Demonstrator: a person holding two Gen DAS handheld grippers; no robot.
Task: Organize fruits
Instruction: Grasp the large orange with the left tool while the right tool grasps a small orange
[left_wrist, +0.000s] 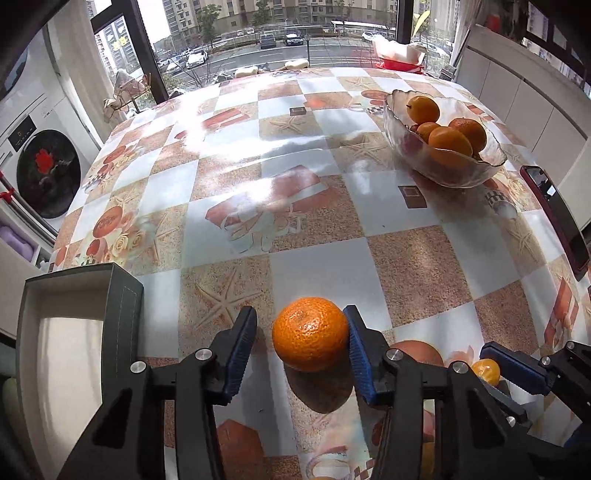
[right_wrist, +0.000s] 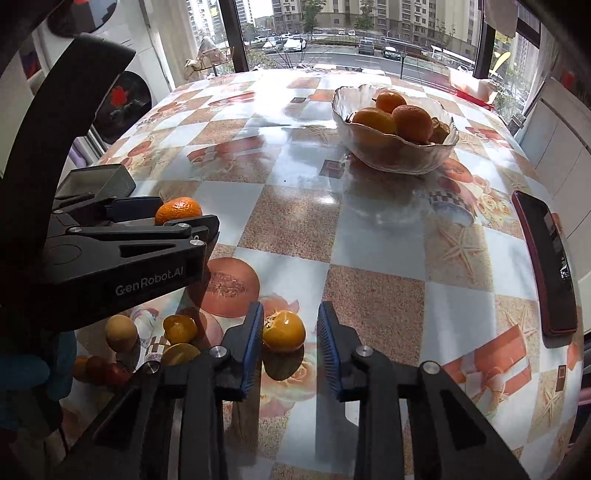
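Observation:
In the left wrist view a tangerine sits on the checked tablecloth between the fingers of my left gripper. The right pad touches it and a gap shows at the left pad, so the gripper is open. In the right wrist view my right gripper is open around a small yellow-orange fruit. That fruit rests against the left pad, clear of the right one. A glass bowl holding several oranges stands further back on the right.
An open grey box lies at the near left. A dark red phone lies by the table's right edge. Loose small fruits, a brown ball and red ones sit near left.

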